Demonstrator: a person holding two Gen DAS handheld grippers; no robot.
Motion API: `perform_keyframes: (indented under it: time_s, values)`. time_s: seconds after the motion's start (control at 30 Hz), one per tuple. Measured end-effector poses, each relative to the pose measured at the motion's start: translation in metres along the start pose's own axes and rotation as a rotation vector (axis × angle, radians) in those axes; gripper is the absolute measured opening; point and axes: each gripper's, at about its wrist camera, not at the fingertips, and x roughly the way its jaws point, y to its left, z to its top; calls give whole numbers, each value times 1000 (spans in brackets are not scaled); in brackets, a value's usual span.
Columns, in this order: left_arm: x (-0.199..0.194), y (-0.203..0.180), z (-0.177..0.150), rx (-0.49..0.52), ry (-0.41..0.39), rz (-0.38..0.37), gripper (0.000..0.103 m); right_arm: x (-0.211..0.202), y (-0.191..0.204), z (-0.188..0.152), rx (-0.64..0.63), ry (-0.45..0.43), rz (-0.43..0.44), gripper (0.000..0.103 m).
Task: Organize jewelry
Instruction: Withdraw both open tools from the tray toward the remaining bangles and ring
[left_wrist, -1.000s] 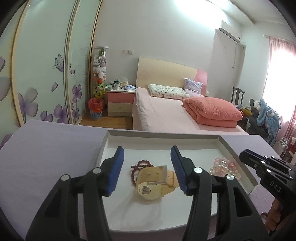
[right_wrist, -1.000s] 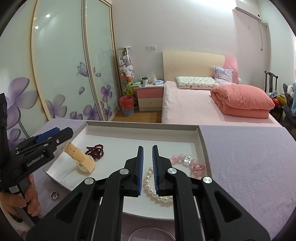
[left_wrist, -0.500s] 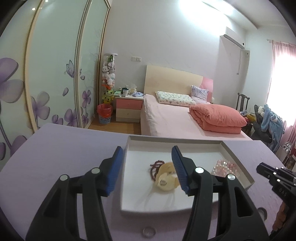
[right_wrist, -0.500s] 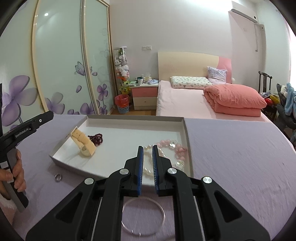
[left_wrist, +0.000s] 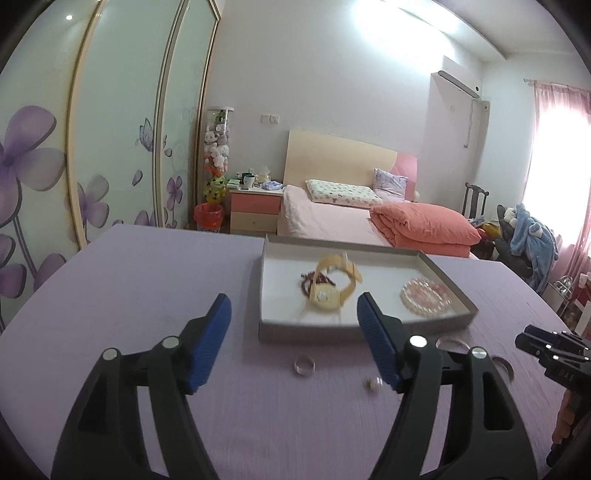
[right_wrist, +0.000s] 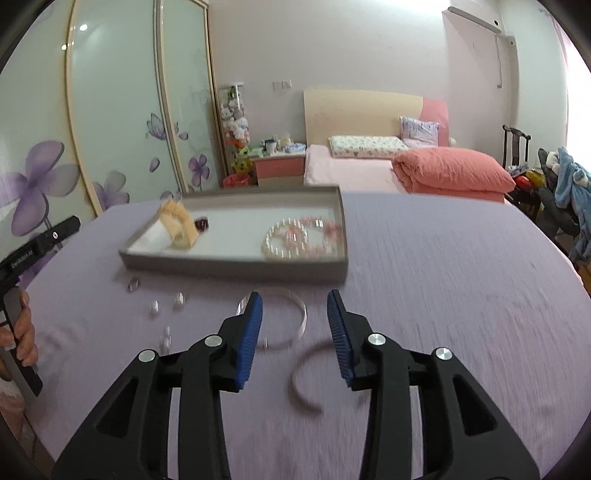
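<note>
Okay, nearest first. Left claw (left_wrist: 292, 300) spread wide, just been opening, nothing between the pads. Hovering over the purple worktop (left_wrist: 129, 295), aimed toward a small ring (left_wrist: 304, 365) and a tiny stud-like piece (left_wrist: 373, 384) lying loose just short of the tray. Probably widened ahead of a pick.

Right claw (right_wrist: 294, 295) parted about halfway, also just been opening, nothing gripped. Clear bangle (right_wrist: 303, 314) and grey open cuff (right_wrist: 293, 384) flat on the cloth under the gap, neither pressed by a pad. Judged as lining up on one of the two. More small rings (right_wrist: 154, 308) scattered left of the bangle, too blurred to count. Hand (right_wrist: 22, 328) wrapped round the left claw's handle at the frame edge.

Further out, shallow grey tray (right_wrist: 236, 267) holding the sorted pieces:
- **Left side:** cream watch (left_wrist: 327, 295) propped on its strap, with a dark red bead bracelet (left_wrist: 304, 284) touching it from behind.
- **Right side:** pearl strand (right_wrist: 284, 240) and pink bead bracelet (right_wrist: 325, 230), overlapping.

Seemingly grouped by kind, with the middle of the tray left bare for the rest. Task part done, loose pieces not yet in. Beyond that, bed and wardrobe doors.
</note>
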Motion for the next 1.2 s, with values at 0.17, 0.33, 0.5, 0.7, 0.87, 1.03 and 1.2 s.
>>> perform_keyframes:
  time_s: [0.17,0.33,0.5,0.7,0.87,1.03,1.2]
  values:
    - [-12,1,-8,-11,2,0,73,5,-3,-19,-19,86,-35,65]
    - [-15,-1,-10,-25,10,-4,74,22,-12,-21,-4,161,-68,84]
    - [-16,-1,-11,-23,10,-1,74,44,-21,-27,-1,261,-112,88]
    - [-16,-2,-11,-22,14,8,74,58,-26,-20,10,282,-115,90]
    - [-14,-2,-11,-17,27,11,74,59,-27,-16,2,263,-101,68]
    - [-8,-5,-15,-13,50,5,74,53,-30,-19,20,259,-95,67]
    - [0,-8,-17,-8,75,-2,74,45,-34,-21,45,243,-86,67]
